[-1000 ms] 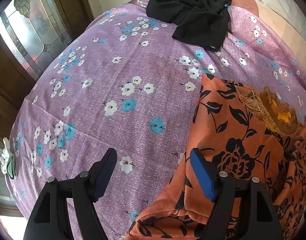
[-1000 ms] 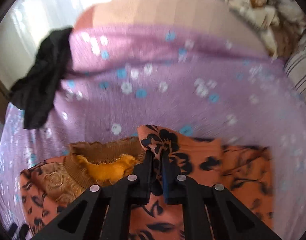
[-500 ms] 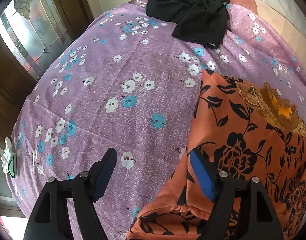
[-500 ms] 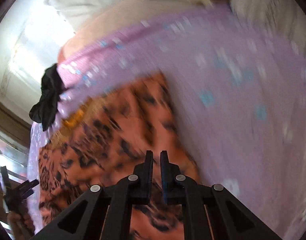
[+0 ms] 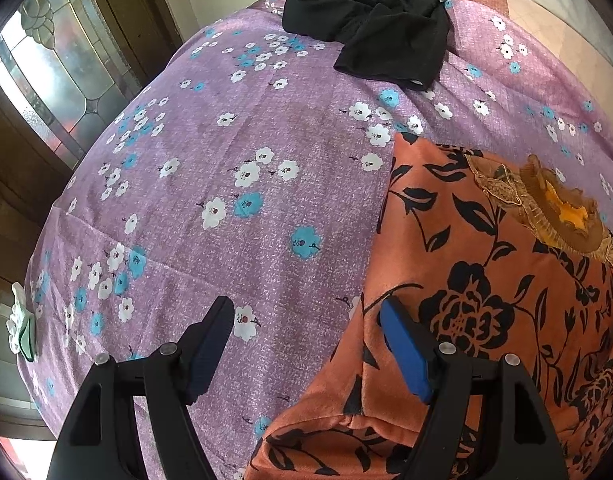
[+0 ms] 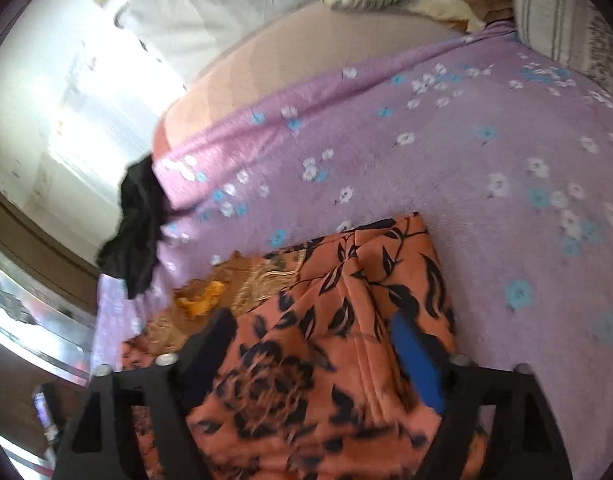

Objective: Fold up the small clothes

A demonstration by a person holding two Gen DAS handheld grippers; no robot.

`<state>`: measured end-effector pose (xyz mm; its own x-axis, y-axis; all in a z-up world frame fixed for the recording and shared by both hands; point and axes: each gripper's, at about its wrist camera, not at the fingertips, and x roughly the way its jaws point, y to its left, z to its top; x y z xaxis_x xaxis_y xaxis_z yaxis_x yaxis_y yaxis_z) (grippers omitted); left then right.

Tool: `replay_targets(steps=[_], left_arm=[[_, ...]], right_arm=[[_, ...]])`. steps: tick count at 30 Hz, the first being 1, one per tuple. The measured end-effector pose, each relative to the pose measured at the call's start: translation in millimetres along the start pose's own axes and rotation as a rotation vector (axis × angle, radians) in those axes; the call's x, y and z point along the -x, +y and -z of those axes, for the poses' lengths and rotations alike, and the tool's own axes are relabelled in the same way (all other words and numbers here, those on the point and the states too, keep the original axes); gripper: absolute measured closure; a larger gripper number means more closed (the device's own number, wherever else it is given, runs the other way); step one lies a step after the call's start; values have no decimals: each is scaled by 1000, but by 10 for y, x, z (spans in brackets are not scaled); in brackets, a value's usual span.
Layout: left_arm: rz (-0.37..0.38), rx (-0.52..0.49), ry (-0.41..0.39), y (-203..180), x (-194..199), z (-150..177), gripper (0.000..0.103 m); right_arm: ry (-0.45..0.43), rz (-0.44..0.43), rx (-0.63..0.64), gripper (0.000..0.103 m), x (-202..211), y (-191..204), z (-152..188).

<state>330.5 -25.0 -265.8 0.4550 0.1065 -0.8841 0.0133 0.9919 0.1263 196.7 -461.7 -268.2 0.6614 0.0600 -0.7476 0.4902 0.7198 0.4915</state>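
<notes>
The orange garment (image 5: 506,280), printed with black flowers and leaves, lies spread on the purple flowered bedsheet (image 5: 226,160) of a bed, with its gathered brown-and-yellow neckline (image 5: 562,216) turned up at the far end from the left tool (image 5: 306,344). In the left wrist view that tool hangs with its jaws spread wide and nothing between them: its left finger stands over bare sheet, and its blue-padded right finger stands over the near left edge of the garment, where the cloth rises in a soft fold; whether the pad touches the cloth cannot be told. Beyond the left tool, well apart from the orange piece, a crumpled black garment (image 5: 378,24) sits at the far edge of the sheet, and a leaded glass window (image 5: 46,80) in a dark wooden frame shows off to the tool's left. In the right wrist view, which is somewhat blurred, the right tool (image 6: 310,344) is also spread wide, straddling a raised, doubled-over part of the orange garment (image 6: 346,300) that runs up between its fingers; neither finger is seen pinching it. The neckline (image 6: 202,300) lies ahead and to the left of this tool, the black garment (image 6: 134,232) farther off on the same side, and a striped pillow (image 6: 566,28) at the far right.
</notes>
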Motion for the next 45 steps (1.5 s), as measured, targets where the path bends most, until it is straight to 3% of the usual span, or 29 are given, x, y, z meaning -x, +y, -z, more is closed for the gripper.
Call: replay_targets(steps=[4, 5, 9, 12, 14, 15, 18, 22, 32, 35, 37, 38, 39, 45], left_arm=[[8, -1, 2, 10, -13, -9, 27], [9, 1, 2, 13, -11, -8, 27], [11, 14, 3, 35, -12, -11, 27], [4, 2, -1, 15, 3, 8, 27], [1, -3, -3, -6, 6, 21, 27], [0, -6, -3, -15, 6, 30, 27], [0, -12, -3, -17, 8, 41, 27], [4, 2, 3, 18, -10, 21, 27], [-3, -8, -1, -20, -30, 5, 27], [-7, -20, -4, -31, -22, 26, 27], [-6, -25, -6, -32, -21, 30, 27], [-4, -23, -3, -26, -27, 26, 27], [-1, -18, -1, -19, -32, 23, 27], [-11, -29, -7, -45, -30, 23, 27]], right_arm=[[58, 85, 57, 88, -214, 18, 56], [54, 88, 72, 102, -181, 45, 73], [-64, 109, 169, 103, 330, 197, 193], [-88, 118, 151, 103, 603, 101, 223], [-61, 86, 119, 98, 626, 4, 227], [-24, 26, 65, 98, 592, -109, 222], [54, -24, -57, 98, 462, -298, 271], [107, -82, -83, 98, 311, -361, 465], [115, -238, -166, 97, 328, -496, 806], [115, -254, -232, 94, 260, -586, 819], [114, -275, -277, 76, 238, -654, 841], [98, -295, -297, 48, 251, -686, 864], [61, -338, -315, 33, 285, -712, 890], [0, -324, -378, 32, 285, -766, 879]])
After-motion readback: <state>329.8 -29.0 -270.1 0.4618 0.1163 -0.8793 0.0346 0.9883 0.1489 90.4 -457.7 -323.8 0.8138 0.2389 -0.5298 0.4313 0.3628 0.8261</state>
